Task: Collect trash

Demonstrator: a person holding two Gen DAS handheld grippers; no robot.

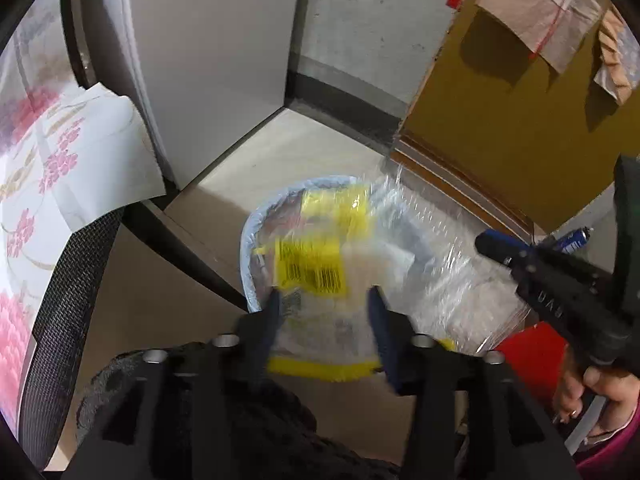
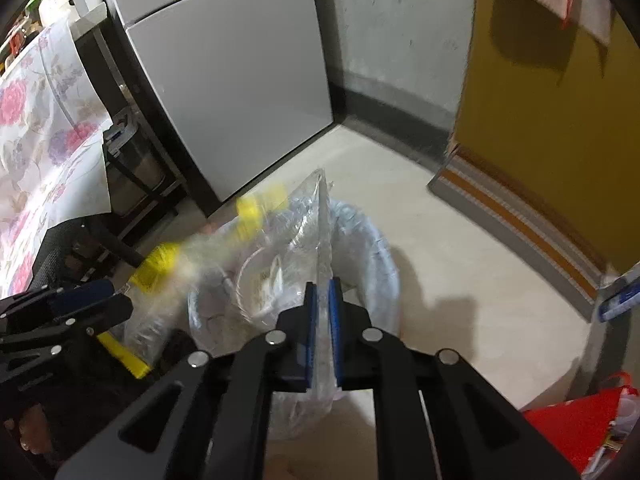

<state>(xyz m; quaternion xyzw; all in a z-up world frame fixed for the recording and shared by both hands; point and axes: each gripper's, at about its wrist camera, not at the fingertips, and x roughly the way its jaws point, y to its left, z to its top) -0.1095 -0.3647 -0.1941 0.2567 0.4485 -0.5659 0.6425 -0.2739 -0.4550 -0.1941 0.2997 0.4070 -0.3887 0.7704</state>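
yellow barcode label (image 1: 311, 268), clear wrapper (image 1: 432, 264)

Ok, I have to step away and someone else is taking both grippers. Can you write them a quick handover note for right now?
Left gripper: fingers apart around the clear plastic wrapper with yellow barcode label, seemingly not clamped.
Right gripper: shut on an edge of the clear crinkled plastic bag.
Both hang above the round white bin with a plastic liner on the floor.
Done: trash brought over the bin.
Left: drop both pieces in. The red bag sits nearby.
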